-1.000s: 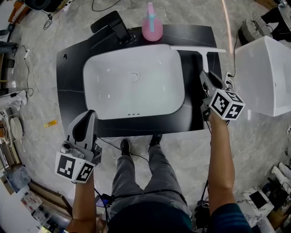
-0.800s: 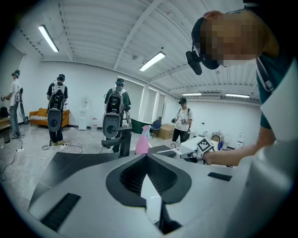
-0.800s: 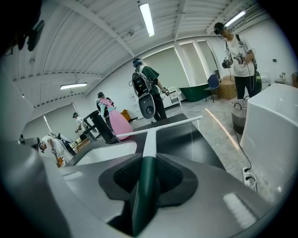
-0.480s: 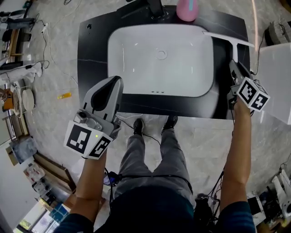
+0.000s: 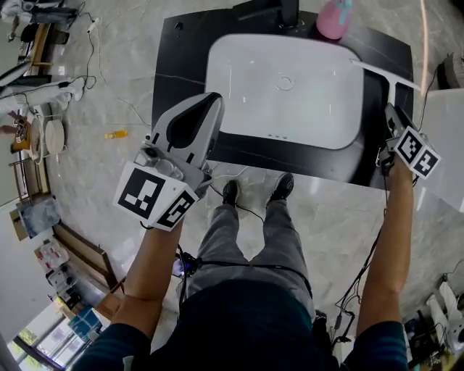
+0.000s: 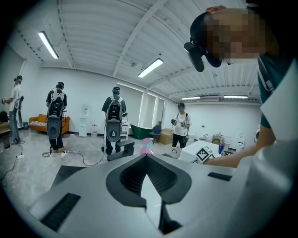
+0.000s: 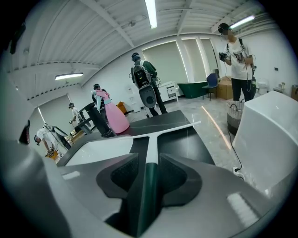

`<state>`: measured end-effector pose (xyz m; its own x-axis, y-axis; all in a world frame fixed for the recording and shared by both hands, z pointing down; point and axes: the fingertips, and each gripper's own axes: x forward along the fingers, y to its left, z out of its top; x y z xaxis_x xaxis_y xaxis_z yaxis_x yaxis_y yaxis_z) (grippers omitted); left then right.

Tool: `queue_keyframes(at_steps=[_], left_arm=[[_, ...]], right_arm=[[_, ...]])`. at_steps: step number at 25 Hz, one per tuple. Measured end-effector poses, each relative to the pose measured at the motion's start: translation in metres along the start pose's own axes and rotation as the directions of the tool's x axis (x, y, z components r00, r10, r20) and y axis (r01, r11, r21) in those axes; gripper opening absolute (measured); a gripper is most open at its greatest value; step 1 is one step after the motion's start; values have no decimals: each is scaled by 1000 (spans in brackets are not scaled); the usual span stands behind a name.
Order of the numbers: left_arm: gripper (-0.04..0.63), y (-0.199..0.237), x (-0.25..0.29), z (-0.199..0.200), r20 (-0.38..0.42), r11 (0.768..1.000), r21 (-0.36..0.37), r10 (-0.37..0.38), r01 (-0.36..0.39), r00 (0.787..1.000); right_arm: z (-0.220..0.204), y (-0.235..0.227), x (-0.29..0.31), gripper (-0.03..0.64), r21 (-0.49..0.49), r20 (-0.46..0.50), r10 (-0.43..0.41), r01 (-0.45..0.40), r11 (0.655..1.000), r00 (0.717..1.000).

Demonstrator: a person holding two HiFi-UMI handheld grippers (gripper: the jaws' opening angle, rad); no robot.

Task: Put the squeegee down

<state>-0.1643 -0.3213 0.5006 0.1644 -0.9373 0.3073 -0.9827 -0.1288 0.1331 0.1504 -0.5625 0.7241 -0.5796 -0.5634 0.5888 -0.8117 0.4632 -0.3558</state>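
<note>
Our right gripper (image 7: 149,157) has just been opening, its jaws now loose around the squeegee (image 7: 151,139) handle. The blade lies ahead on the desk (image 7: 186,139), beside the sink (image 7: 102,146). Our left gripper (image 6: 146,158) is closed on nothing.

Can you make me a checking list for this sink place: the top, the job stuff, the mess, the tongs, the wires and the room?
Surface: black counter holding a white sink.
Job's things: squeegee seems to rest on the counter, right of the sink.
Clutter: pink spray bottle and black tap at the back edge.
Grippers: left tongs shut, empty; right tongs open, just been opening, squeegee handle loose between them.
Cables: black wire on the floor by the shoes.
Surroundings: white box on the right; other people standing around.
</note>
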Motion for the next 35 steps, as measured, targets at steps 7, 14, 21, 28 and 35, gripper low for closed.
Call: queue_keyframes(at_steps=[7,14,21,28,35], left_arm=[[3,1,-23,35,50,1000,16,-7,7,999],[3,-1,-49,79,113,999,47,-31,26,993],[3,0,-83,114,170,997,61,-56,46,984],[3,2,-117,139,226,995,73,-79,64,971],[3,14,-151,173,298,992,102,-103,75,949]], right_arm=[[50,16,-49,167,1,105,-49,49,999,993],[125,75,-137,127,-19,291,14,-9,1000,956],[176,152,-226,27,-66,437,100,-79,995,894],[196,222,-289,11,-140,503,183,-130,982,845],[203,294,-350,9,-264,545,255,-126,956,799]])
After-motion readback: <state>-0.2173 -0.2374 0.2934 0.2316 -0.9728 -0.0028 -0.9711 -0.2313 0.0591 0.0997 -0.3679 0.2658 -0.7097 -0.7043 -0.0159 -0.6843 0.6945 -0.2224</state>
